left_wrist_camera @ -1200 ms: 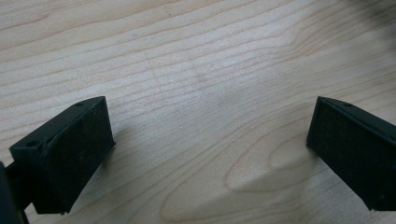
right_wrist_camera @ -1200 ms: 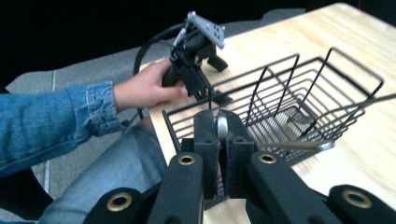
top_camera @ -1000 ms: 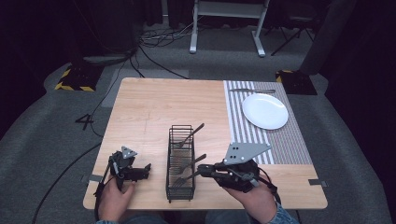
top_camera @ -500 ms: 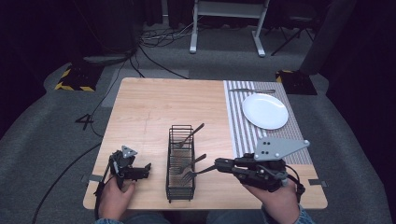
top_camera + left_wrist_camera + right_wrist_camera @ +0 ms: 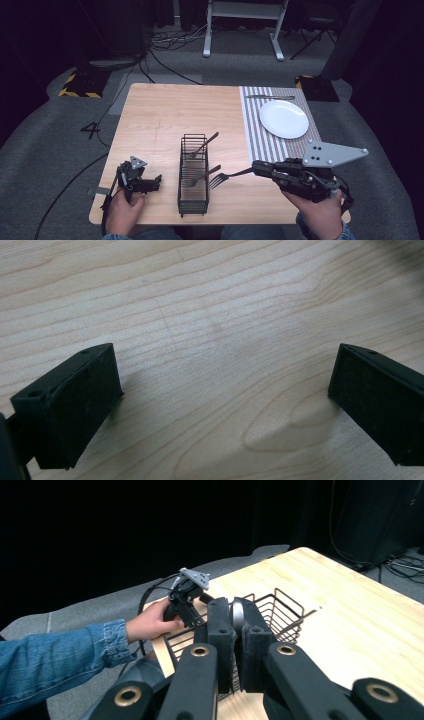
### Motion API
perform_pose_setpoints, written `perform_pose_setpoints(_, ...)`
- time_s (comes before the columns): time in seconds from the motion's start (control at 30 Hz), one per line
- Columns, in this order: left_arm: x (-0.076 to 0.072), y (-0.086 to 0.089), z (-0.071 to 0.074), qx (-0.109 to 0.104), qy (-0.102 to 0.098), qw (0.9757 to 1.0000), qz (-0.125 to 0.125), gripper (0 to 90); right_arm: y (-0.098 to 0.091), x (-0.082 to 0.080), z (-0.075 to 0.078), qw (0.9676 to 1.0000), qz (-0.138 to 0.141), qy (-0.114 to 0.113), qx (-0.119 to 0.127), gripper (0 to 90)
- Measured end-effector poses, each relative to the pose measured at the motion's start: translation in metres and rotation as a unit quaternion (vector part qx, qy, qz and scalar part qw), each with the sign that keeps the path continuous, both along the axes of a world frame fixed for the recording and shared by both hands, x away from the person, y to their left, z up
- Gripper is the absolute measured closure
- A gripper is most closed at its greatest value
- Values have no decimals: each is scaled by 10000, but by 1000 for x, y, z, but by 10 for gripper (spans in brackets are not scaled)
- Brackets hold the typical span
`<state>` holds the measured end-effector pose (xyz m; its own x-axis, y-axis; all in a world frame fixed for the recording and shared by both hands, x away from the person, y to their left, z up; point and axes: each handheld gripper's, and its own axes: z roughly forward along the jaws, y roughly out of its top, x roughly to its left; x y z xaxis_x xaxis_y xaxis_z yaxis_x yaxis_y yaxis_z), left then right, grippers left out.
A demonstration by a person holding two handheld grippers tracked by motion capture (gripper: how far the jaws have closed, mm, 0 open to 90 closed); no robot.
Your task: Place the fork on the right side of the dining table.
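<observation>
The right gripper (image 5: pixel 256 168) is clamped on the handle end of a fork (image 5: pixel 227 177), which it holds level above the counter (image 5: pixel 160 115), tines pointing toward the wire basket (image 5: pixel 194 175). In the right gripper view the jaws are pressed tight together with the fork's metal handle (image 5: pixel 236 614) pinched between them. The fork hangs just beside the basket's right wall, near the counter's near edge. Two more forks lie in the basket, their handles leaning over its right rim. Bare wood lies open along the far edge and toward the far left corner; a striped placemat (image 5: pixel 260 135) with a white plate (image 5: pixel 283 118) and a knife (image 5: pixel 270 97) fills the far right part. The left gripper (image 5: pixel 150 182) rests near the near left corner, jaws wide apart and holding nothing, bare wood (image 5: pixel 220 340) between them. The right hand (image 5: pixel 320 215) comes in over the near edge.
</observation>
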<state>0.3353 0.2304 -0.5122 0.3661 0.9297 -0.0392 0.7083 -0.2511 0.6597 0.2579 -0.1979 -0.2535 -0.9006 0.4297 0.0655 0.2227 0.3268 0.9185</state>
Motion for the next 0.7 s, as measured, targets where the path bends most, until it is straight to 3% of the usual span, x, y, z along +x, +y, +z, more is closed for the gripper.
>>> perform_pose_setpoints(0.37,0,0,0,-1,2,10000,6,6,-18,10,3,9992,-375,-34,-114,868)
perform_pose_setpoints(0.7,-1,0,0,7,2,10000,23,6,-37,35,-6,9952,-947,-24,-248,867)
